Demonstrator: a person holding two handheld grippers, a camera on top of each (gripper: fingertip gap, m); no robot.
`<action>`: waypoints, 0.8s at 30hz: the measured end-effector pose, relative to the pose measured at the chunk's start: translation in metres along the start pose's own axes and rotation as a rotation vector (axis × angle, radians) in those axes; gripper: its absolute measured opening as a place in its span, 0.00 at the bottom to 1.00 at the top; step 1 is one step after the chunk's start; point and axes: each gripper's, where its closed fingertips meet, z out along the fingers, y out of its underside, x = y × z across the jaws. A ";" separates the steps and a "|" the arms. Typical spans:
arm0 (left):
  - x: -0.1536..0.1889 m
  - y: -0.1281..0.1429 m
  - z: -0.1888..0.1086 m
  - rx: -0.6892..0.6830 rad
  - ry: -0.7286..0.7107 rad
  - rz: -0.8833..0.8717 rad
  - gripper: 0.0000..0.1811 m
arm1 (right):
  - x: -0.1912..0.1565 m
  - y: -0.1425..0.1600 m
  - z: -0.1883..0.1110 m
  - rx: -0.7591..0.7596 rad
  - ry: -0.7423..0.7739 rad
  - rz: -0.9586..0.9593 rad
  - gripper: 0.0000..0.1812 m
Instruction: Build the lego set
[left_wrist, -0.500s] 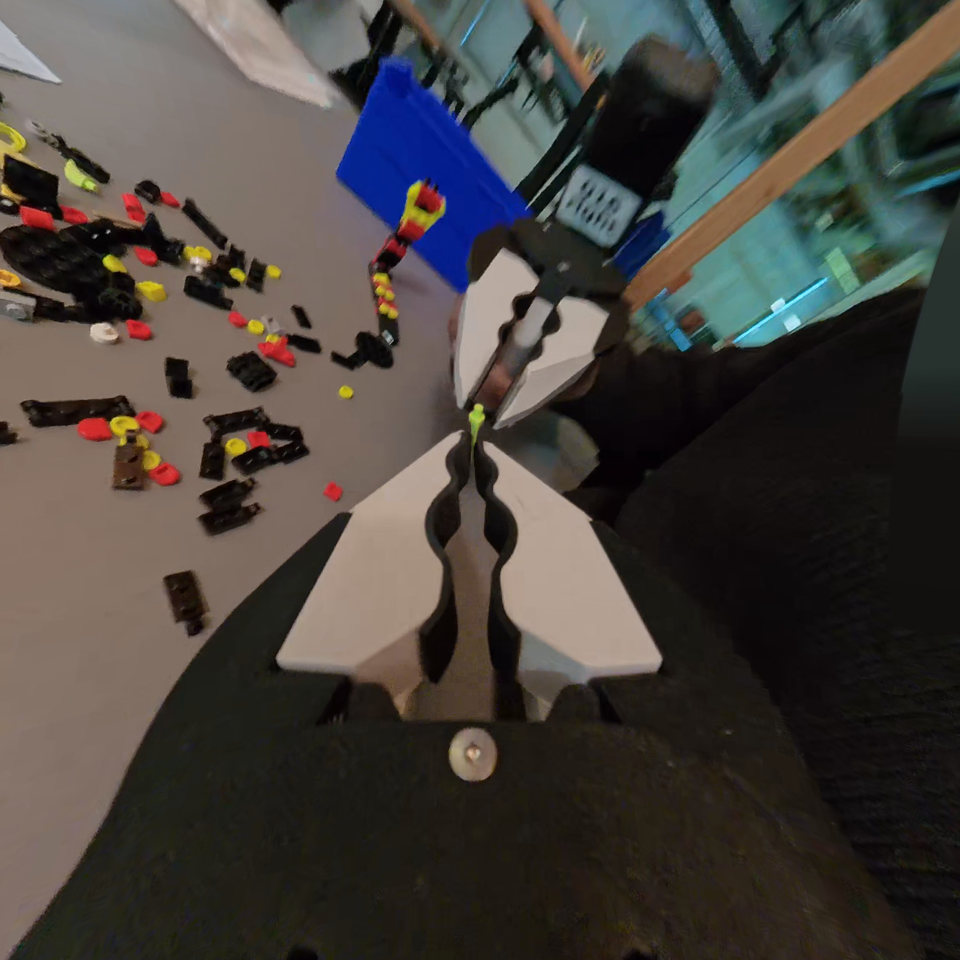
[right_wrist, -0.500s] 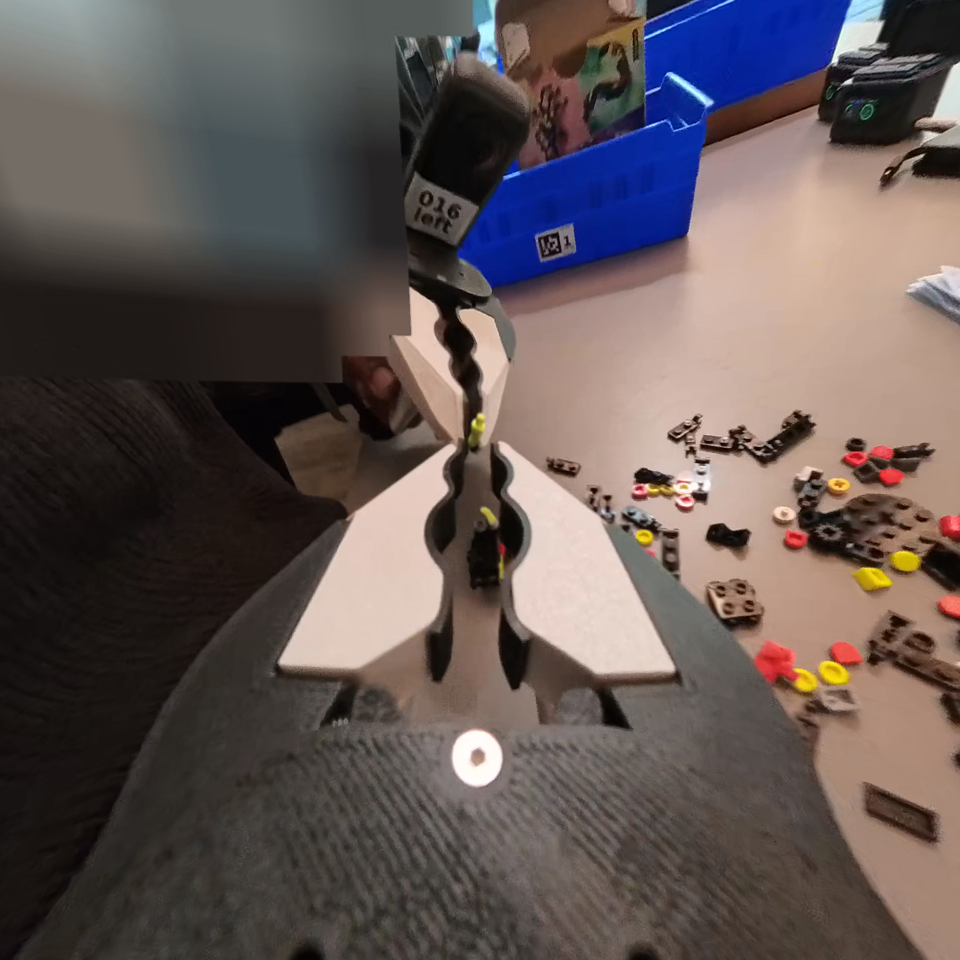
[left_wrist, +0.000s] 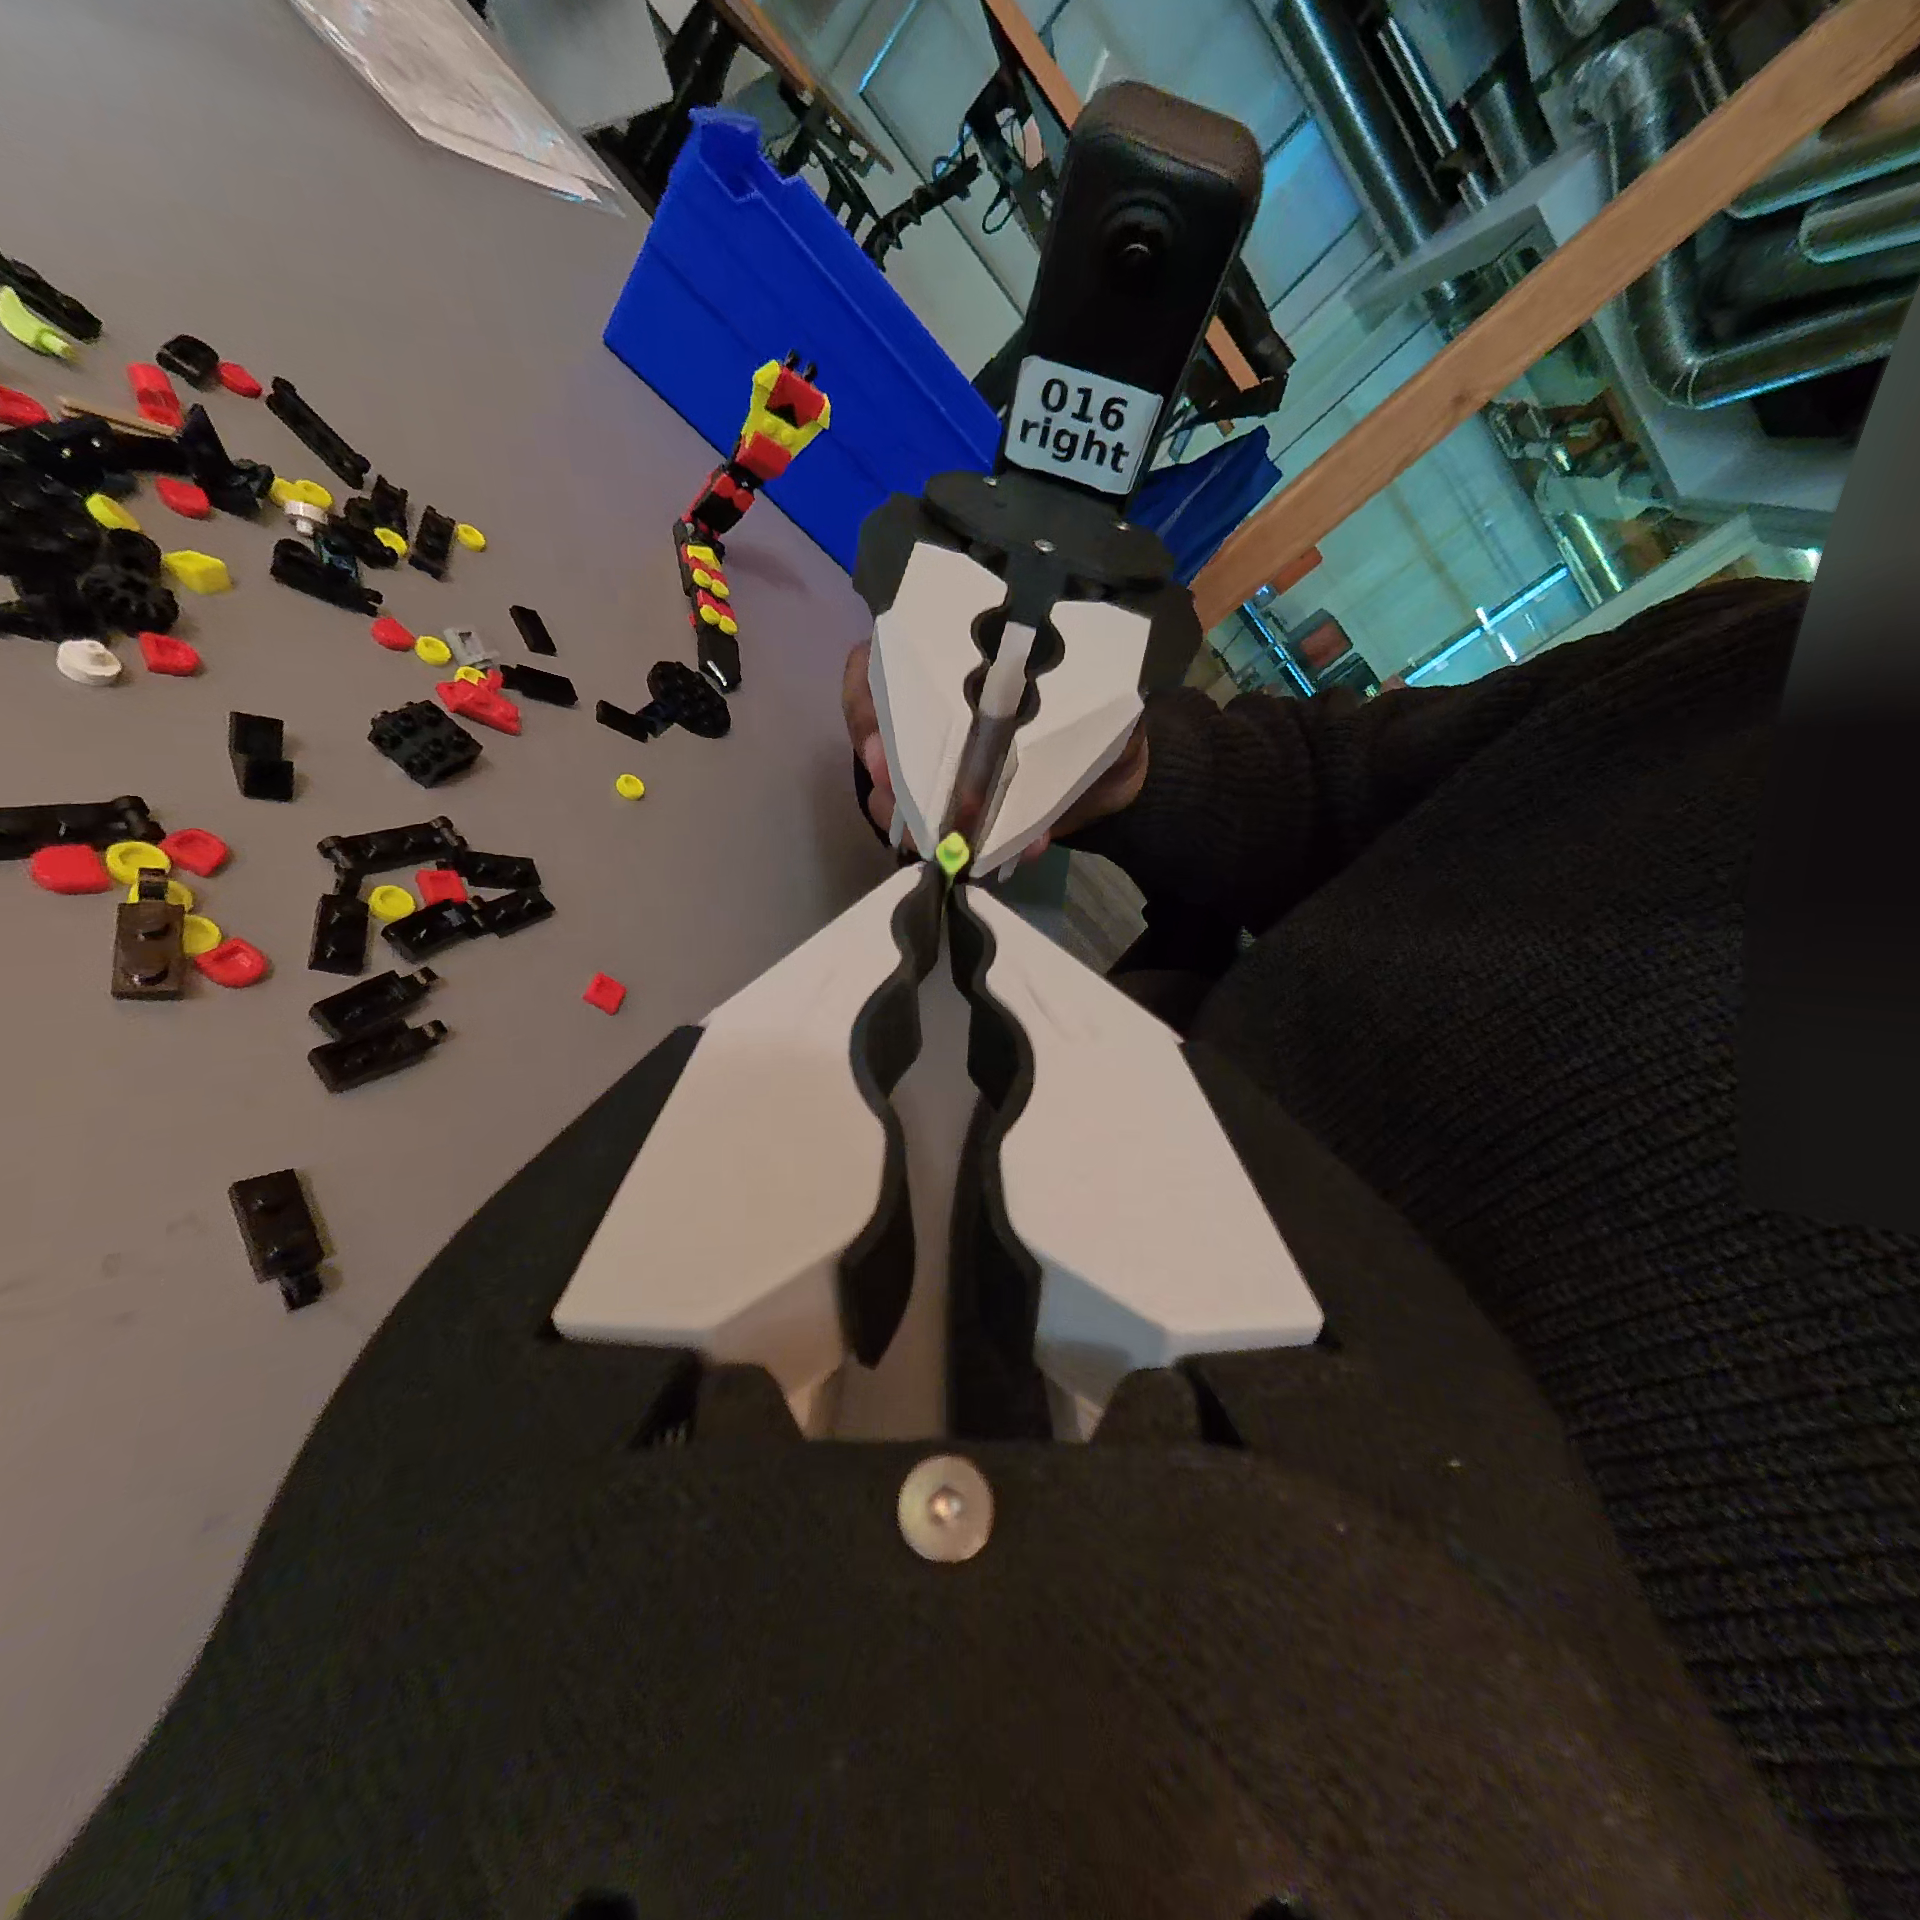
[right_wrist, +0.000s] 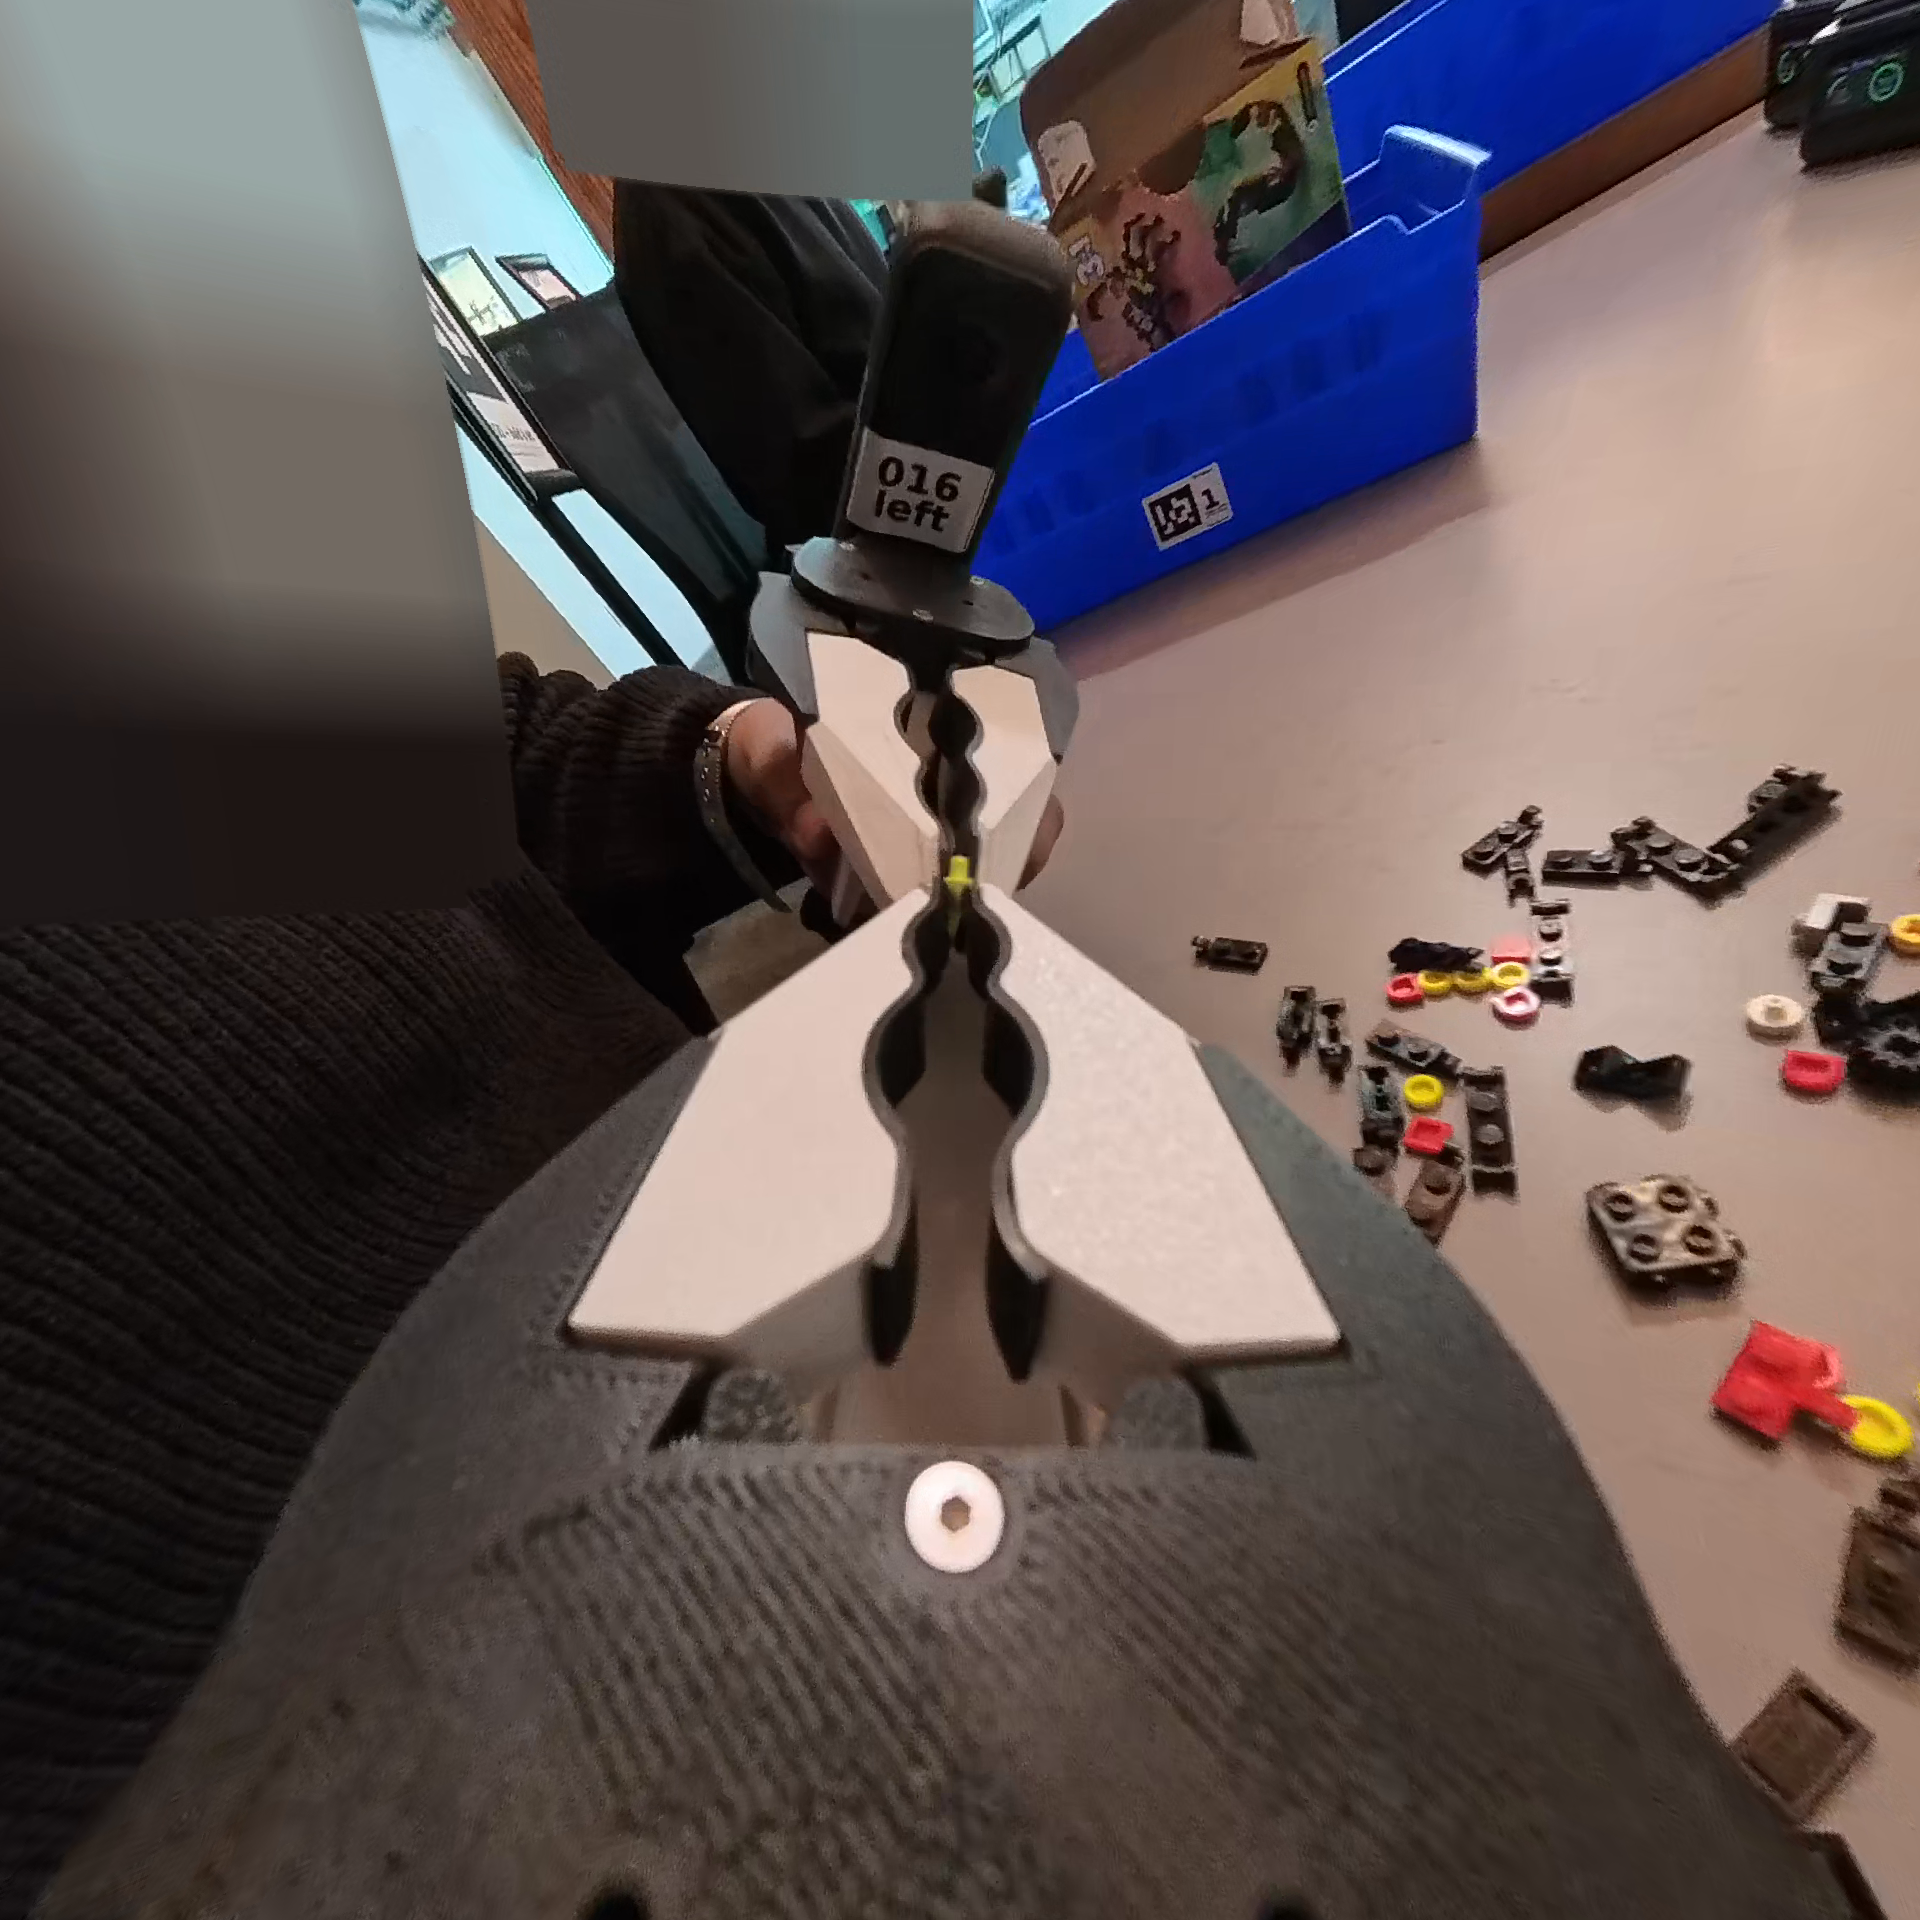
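A small lime-green piece (left_wrist: 951, 857) sits where my two grippers meet tip to tip, above the table edge. My left gripper (left_wrist: 940, 888) is shut, with the lime piece pinched at its tips. My right gripper (right_wrist: 956, 906) is also shut on the same lime piece (right_wrist: 957, 876), and a dark bit shows just behind it between the tips. Each gripper faces the other: the right gripper shows in the left wrist view (left_wrist: 951, 831), and the left gripper shows in the right wrist view (right_wrist: 951, 847). Loose black, red and yellow pieces (left_wrist: 416, 904) lie on the grey table (left_wrist: 499, 1143).
A red, yellow and black chain-like assembly (left_wrist: 743, 499) lies in front of a blue bin (left_wrist: 790, 343). In the right wrist view a blue bin (right_wrist: 1299, 416) holds a cardboard box (right_wrist: 1174, 177). Loose pieces (right_wrist: 1558, 997) spread to the right. Black sleeves (left_wrist: 1558, 1039) fill the near side.
The black-and-lime piece that sat deeper in the right gripper's jaws no longer shows there. The grippers remain tip to tip, and the left one now faces the right view squarely.
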 end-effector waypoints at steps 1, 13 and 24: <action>0.000 0.001 0.001 -0.004 0.002 -0.003 0.00 | 0.000 0.001 0.000 -0.008 0.007 -0.016 0.00; -0.001 0.000 -0.006 0.011 0.070 -0.125 0.08 | 0.006 0.017 -0.001 -0.216 0.194 -0.444 0.00; -0.006 -0.002 -0.009 0.021 0.061 -0.156 0.00 | -0.001 0.012 0.001 -0.171 0.191 -0.490 0.03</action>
